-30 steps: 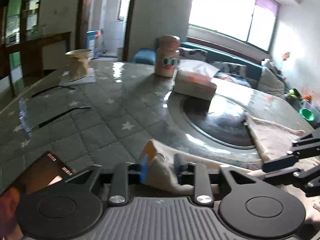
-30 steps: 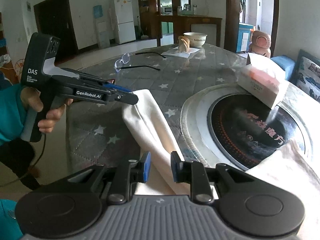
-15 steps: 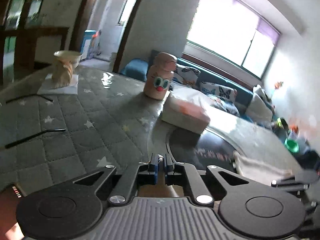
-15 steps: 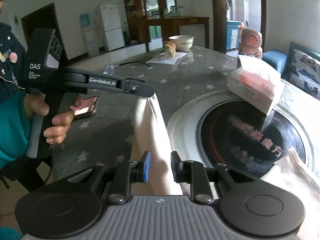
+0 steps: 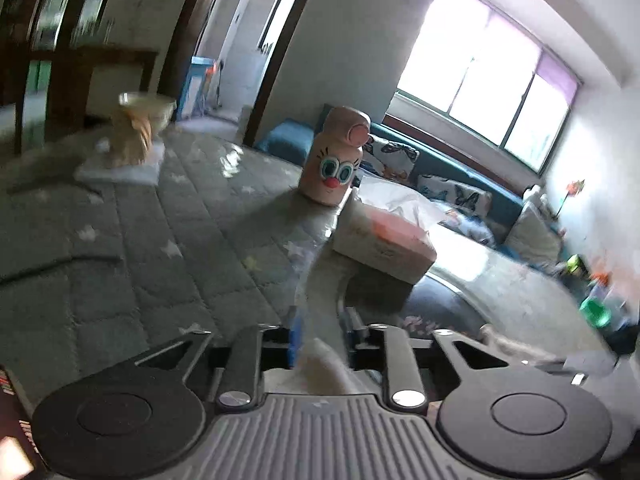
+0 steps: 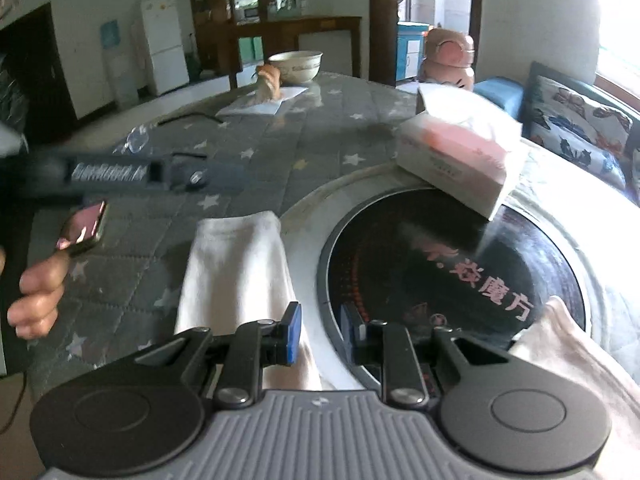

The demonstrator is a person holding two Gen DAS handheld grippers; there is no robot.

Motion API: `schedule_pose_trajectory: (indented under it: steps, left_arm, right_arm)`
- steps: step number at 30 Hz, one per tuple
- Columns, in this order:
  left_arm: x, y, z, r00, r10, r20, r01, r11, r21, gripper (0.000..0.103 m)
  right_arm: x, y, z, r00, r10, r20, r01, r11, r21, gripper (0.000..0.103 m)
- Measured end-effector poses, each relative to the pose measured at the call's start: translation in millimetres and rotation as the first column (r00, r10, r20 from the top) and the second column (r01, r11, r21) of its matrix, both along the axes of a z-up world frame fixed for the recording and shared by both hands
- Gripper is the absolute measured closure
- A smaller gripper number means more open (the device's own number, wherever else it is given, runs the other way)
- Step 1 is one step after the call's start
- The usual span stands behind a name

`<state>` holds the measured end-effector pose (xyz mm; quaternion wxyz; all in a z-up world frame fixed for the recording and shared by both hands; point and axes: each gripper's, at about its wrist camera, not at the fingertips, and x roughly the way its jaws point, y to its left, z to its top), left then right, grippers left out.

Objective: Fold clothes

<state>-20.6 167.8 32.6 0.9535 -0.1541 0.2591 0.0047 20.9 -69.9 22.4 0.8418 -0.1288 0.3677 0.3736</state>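
Left gripper (image 5: 320, 330): jaws opening, cream cloth (image 6: 236, 268) seen between them | right gripper (image 6: 320, 330): jaws parted, nothing pinched | cloth laid folded on star-patterned table (image 6: 320, 136)

Black tongs (image 6: 319, 332) with blue pads (image 6: 293, 333), silver screws and a ribbed grey base.

The star-quilted table (image 6: 320, 136) bears a tissue box (image 6: 460, 168), bowl (image 6: 296, 65), glasses (image 6: 140, 140) and cream cloth (image 6: 236, 272).
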Motion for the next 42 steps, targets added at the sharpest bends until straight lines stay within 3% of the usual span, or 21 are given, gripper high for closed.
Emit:
schedule_pose_trajectory:
  steps: [7, 10, 11, 15, 20, 23, 26, 29, 33, 37, 42]
  left_arm:
    - [3, -14, -19, 0.994, 0.051, -0.099, -0.033, 0.983, 0.18, 0.063]
    - [5, -16, -27, 0.99, 0.059, -0.132, -0.03, 0.978, 0.208, 0.087]
    - [5, -18, -30, 0.989, 0.066, -0.135, -0.034, 0.974, 0.226, 0.09]
    - [3, -23, -32, 0.987, 0.098, -0.128, -0.058, 0.957, 0.285, 0.097]
    - [-7, -21, -28, 0.98, 0.15, -0.129, -0.102, 0.942, 0.319, 0.098]
    - [-11, -13, -27, 0.976, 0.167, -0.14, -0.117, 0.944, 0.31, 0.098]
    - [-13, -9, -28, 0.974, 0.164, -0.155, -0.112, 0.946, 0.303, 0.096]
    - [-15, -11, -26, 0.975, 0.16, -0.152, -0.107, 0.945, 0.31, 0.09]
    - [-21, -22, -14, 0.982, 0.149, -0.115, -0.105, 0.941, 0.323, 0.086]
    - [-19, -36, -3, 0.992, 0.028, -0.119, 0.002, 0.97, 0.245, 0.085]
    - [2, -53, -11, 0.976, -0.121, -0.183, 0.146, 0.981, 0.127, 0.086]
  right_arm:
    - [-23, -4, 8, 0.996, 0.085, -0.018, -0.085, 0.996, 0.017, 0.082]
    - [-42, -12, 10, 0.992, 0.127, -0.008, -0.127, 0.992, 0.014, 0.082]
    - [-49, -15, 11, 0.99, 0.144, -0.004, -0.144, 0.989, 0.017, 0.082]
    - [-70, -19, 10, 0.98, 0.199, -0.025, -0.198, 0.98, 0.035, 0.082]
    - [-82, -11, -8, 0.968, 0.231, -0.098, -0.225, 0.972, 0.067, 0.079]
    - [-86, -5, -4, 0.956, 0.278, -0.091, -0.271, 0.959, 0.082, 0.079]
    - [-80, -5, 2, 0.972, 0.23, -0.055, -0.225, 0.97, 0.088, 0.079]
    - [-61, -5, -4, 0.981, 0.167, -0.102, -0.158, 0.983, 0.094, 0.078]
    - [-75, -3, -7, 0.964, 0.234, -0.123, -0.221, 0.969, 0.111, 0.077]
    - [-89, 2, -4, 0.96, 0.272, -0.069, -0.265, 0.96, 0.094, 0.076]
    - [-72, -8, -2, 0.988, 0.151, -0.032, -0.148, 0.985, 0.086, 0.069]
